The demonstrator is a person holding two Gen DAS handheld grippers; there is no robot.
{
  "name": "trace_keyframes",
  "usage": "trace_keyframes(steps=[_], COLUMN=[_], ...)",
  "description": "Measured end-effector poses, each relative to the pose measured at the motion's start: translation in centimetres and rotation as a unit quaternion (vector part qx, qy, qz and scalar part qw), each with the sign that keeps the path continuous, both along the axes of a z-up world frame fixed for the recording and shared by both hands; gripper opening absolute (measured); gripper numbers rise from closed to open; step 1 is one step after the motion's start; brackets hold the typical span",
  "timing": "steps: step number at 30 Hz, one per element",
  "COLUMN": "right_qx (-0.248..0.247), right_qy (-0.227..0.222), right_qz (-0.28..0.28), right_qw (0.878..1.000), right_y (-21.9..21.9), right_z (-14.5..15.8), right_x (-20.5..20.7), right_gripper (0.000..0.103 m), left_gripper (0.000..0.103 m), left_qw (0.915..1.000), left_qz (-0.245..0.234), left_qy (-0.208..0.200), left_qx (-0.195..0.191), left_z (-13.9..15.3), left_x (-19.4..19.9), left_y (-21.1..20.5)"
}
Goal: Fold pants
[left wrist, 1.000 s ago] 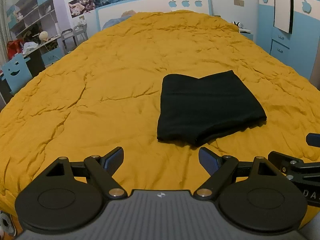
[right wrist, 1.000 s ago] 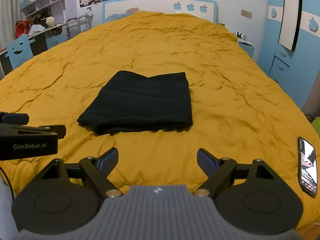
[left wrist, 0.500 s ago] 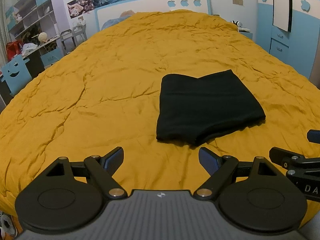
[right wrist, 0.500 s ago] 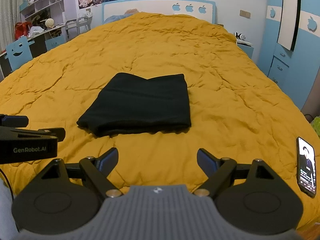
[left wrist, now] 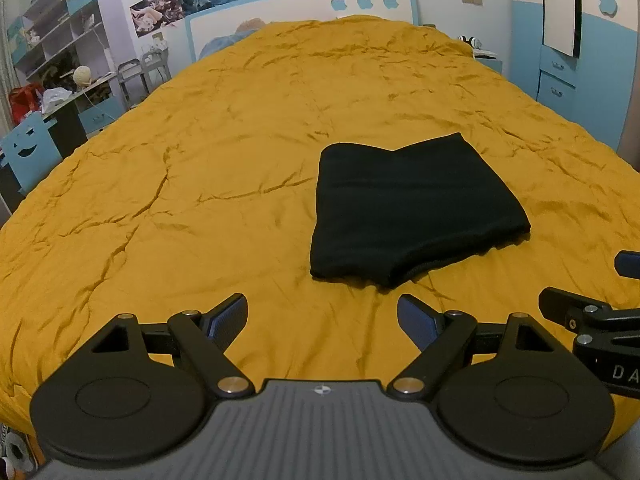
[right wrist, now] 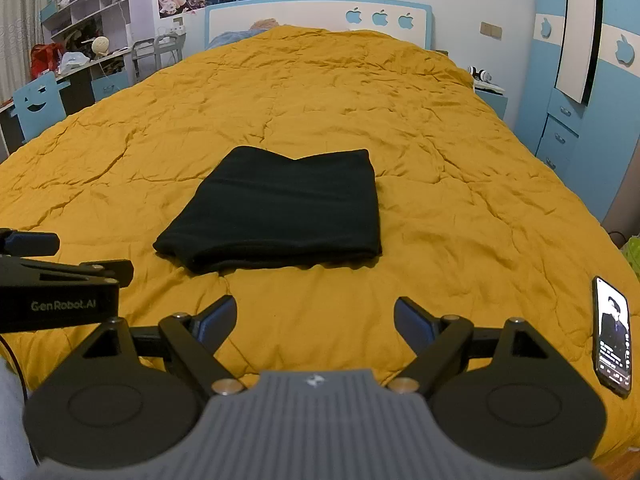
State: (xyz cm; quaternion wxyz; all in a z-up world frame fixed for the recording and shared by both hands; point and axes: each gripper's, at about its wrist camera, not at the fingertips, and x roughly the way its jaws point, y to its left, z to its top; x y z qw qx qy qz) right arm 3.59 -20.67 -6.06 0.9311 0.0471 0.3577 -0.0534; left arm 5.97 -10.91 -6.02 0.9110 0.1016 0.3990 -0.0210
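1. My left gripper [left wrist: 322, 316], black with blue pads, hangs low over the near edge of the bed with its fingers spread wide and nothing between them.
2. My right gripper [right wrist: 314, 318], of the same build, is equally wide apart and empty; it sits just beside the left one, whose black body shows at the left edge of the right wrist view.
3. Ahead of both tools, apart from the fingertips, lie the black folded pants [left wrist: 412, 208], a compact, roughly rectangular bundle lying flat with a thick folded edge toward me.
4. From the left wrist view the pants sit right of centre; from the right wrist view [right wrist: 276, 212] they sit slightly left of centre, so they lie between the two grippers' lines of sight.
5. They rest on the wrinkled mustard-yellow quilt [left wrist: 200, 168] that covers the whole bed.
6. A black smartphone with a lit screen [right wrist: 613, 340] lies on the quilt near the right edge, well apart from the pants.
7. Beyond the bed stands a white and blue headboard with apple cut-outs [right wrist: 380, 16], and a blue wardrobe [right wrist: 592, 92] fills the right side.
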Motion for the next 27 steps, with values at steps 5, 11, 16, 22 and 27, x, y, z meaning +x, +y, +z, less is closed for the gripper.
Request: trace_keyframes(steps=[5,11,16,22,27], right_qx=[0.001,0.003,0.003,0.004,0.005], right_qy=[0.000,0.002,0.001,0.000,0.001], right_qz=[0.000,0.000,0.000,0.000,-0.001], right_qw=[1.000,1.000,1.000,1.000,1.000], right_y=[0.00,-0.09,-0.09,-0.11,-0.17], right_z=[0.02,-0.11,-0.18,-0.23,-0.27], right_x=[-0.01,0.01,0.02,0.06,0.06], right_gripper=[0.082,0.082,0.082,0.082,0.082], left_gripper=[0.099,0.099,0.099,0.099,0.099], left_qw=[1.0000,1.0000,1.0000,1.0000,1.0000], left_qz=[0.002,0.002,0.001,-0.003,-0.002], left_qy=[0.001,0.003,0.004,0.000,-0.001], left_qx=[0.001,0.001,0.001,0.000,0.000], left_z=[-0.07,-0.26,-0.33,-0.33,-0.33], left_x=[-0.02,-0.05,-0.04,-0.20,-0.16], left_y=[0.02,0.03,0.01,-0.10,-0.06])
